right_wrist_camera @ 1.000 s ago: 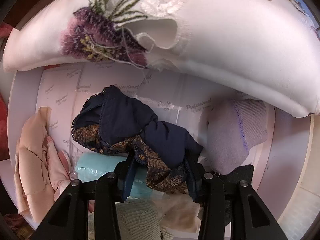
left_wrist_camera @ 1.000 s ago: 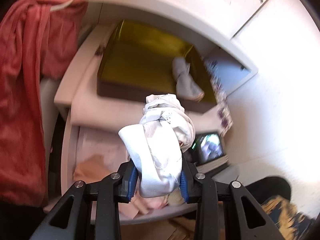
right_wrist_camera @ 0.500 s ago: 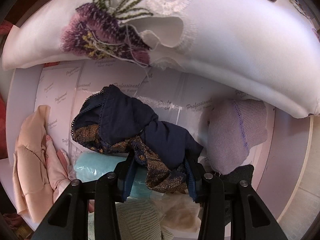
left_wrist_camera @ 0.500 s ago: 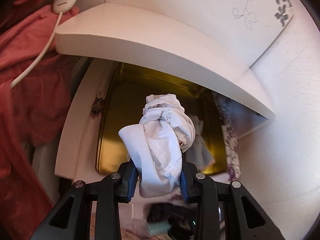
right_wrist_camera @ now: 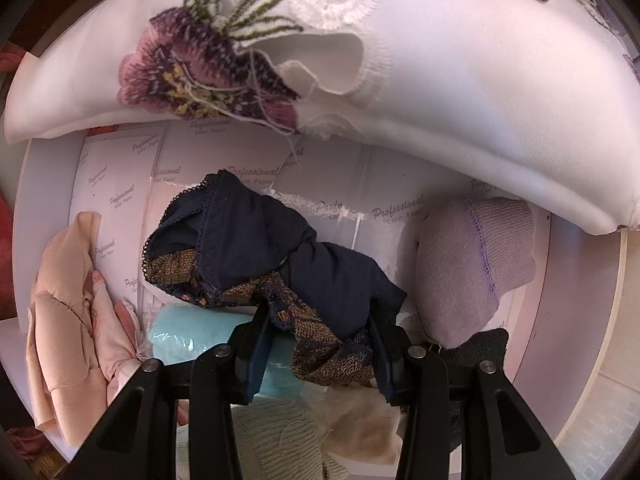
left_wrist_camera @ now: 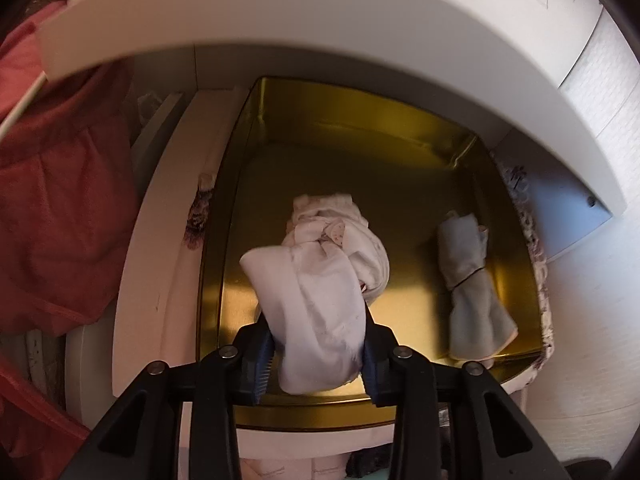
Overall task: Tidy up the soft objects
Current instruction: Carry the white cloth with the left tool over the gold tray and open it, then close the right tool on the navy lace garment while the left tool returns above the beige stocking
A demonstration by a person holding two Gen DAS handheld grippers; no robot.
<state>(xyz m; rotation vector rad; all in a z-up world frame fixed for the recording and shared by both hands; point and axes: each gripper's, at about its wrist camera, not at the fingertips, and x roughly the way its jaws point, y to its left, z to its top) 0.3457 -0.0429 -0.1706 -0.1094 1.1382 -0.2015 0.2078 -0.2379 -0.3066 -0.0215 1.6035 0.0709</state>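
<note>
Since half a second ago the left wrist view has come closer over the gold tin box (left_wrist_camera: 352, 152): its floor now fills the middle of the frame, the white shelf edge (left_wrist_camera: 320, 28) arcs across the top, and the pale blue rolled cloth (left_wrist_camera: 472, 280) lies in full view at the box's right side. The right wrist view has hardly changed, only the embroidered white cloth (right_wrist_camera: 440, 80) sitting a touch lower and larger. The box sits in a white cabinet recess, with red fabric (left_wrist_camera: 60, 208) hanging at the left of the frame and a pale wall at the right. In the right view, a white drawer (right_wrist_camera: 560, 340) lined with printed paper sheets (right_wrist_camera: 120, 184) holds a peach garment (right_wrist_camera: 60, 320) at the left, an aqua bundle (right_wrist_camera: 188, 332) at centre bottom, a lilac knit piece (right_wrist_camera: 472, 264) at the right and a cream knit (right_wrist_camera: 272, 436) at the bottom. The left tongs (left_wrist_camera: 318, 356) are clamped on a bunched white garment (left_wrist_camera: 320, 280), which rises from between the blue pads at lower centre (it hangs over the box's near half, left of the blue roll and apart from it). The right tongs (right_wrist_camera: 320, 356) are closed on a navy and gold lace garment (right_wrist_camera: 260, 252), which spreads up and left from the pads over the drawer's paper lining.
</note>
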